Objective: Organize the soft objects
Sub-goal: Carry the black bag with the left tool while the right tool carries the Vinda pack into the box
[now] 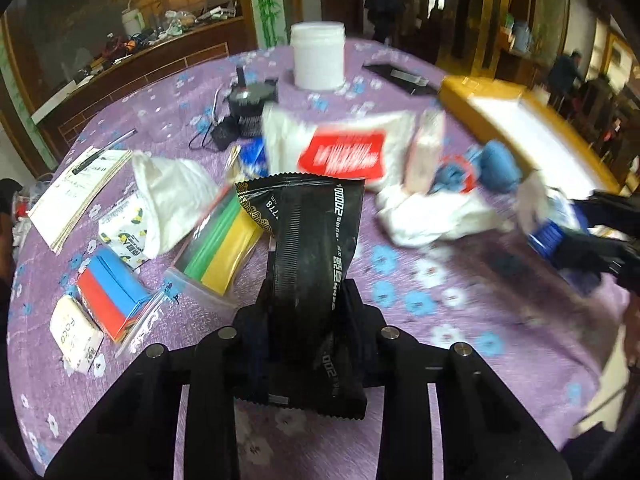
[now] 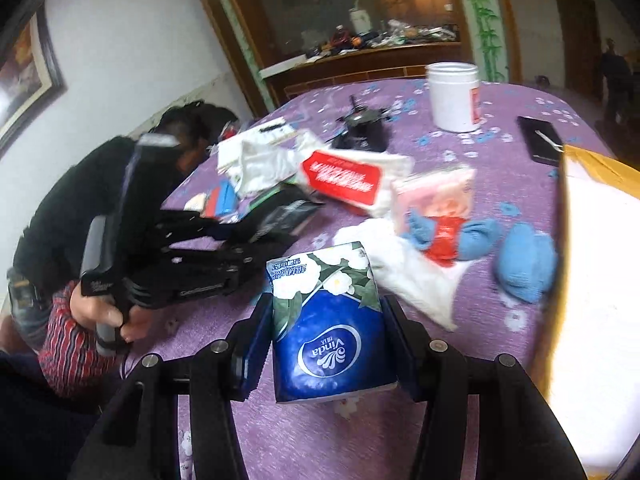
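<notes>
- Two claws are at work over one round worktop (image 1: pixel 460 280) draped in a purple cloth printed with blue and white flowers.
- Left claw (image 1: pixel 308 312) is clamped on a black foil pouch (image 1: pixel 308 248) with white lettering, held clear of the cloth.
- Right claw (image 2: pixel 328 340) is clamped on a blue tissue pack (image 2: pixel 328 320) with white flowers and a Vinda logo, also lifted off the cloth.
- On the near left of the worktop lie a small white face-tissue pack (image 1: pixel 74 332), a red and blue pack (image 1: pixel 110 296) in a clear bag, and a green and yellow pack (image 1: pixel 224 244) in another.
- Beside these sit a white cloth bag (image 1: pixel 172 204) and a stack of printed papers (image 1: pixel 76 196) with a pen on top.
- Mid-worktop holds a white tissue bundle with a red label (image 1: pixel 344 152), a pink pack (image 2: pixel 436 196), crumpled white cloth (image 2: pixel 404 268) and blue socks (image 2: pixel 524 260), some banded with a red tag.
- Toward the far side stand a white plastic jar (image 1: pixel 318 56), a dark gadget with cords (image 1: pixel 248 108) and a flat black phone-like slab (image 2: pixel 540 140).
- An open yellow-edged box (image 1: pixel 520 120) with a white inside sits at the right edge.
- Behind the worktop are a wood-framed glass partition (image 2: pixel 360 8) with clutter on its ledge, bamboo-painted pillars, a white wall and a framed picture (image 2: pixel 24 76).
- A hand (image 2: pixel 100 316) grips the left tool's handle; blurred figures stand far back.
</notes>
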`<state>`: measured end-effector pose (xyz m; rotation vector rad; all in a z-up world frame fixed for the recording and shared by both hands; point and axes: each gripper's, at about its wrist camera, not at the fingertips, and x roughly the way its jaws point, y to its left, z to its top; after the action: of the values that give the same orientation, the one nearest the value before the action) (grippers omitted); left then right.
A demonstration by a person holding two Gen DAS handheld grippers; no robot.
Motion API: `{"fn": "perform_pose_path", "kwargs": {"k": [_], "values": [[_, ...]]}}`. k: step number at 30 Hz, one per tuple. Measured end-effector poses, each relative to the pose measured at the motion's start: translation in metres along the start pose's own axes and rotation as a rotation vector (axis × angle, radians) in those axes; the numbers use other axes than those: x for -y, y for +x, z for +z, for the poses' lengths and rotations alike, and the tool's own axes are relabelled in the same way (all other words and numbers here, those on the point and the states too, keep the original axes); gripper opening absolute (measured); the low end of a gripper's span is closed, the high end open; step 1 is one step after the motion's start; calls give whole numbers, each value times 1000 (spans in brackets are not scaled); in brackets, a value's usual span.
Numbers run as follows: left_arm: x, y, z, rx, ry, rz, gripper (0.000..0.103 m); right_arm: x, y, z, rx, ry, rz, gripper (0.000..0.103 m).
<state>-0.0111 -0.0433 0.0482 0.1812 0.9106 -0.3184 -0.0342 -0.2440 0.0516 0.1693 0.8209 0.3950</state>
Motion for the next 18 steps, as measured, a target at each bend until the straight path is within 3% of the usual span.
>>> {"fn": "perform_pose_path", "kwargs": {"k": [8,15,18], "values": [[11,-42,25,79,0,-120,29,37,-44,7,103,135,-8,54],[61,-46,72,113,80,-183,29,75,-88,17,206,265,-58,54],[88,-34,94,92,100,-235,29,95,-107,20,241,322,-92,54]]}}
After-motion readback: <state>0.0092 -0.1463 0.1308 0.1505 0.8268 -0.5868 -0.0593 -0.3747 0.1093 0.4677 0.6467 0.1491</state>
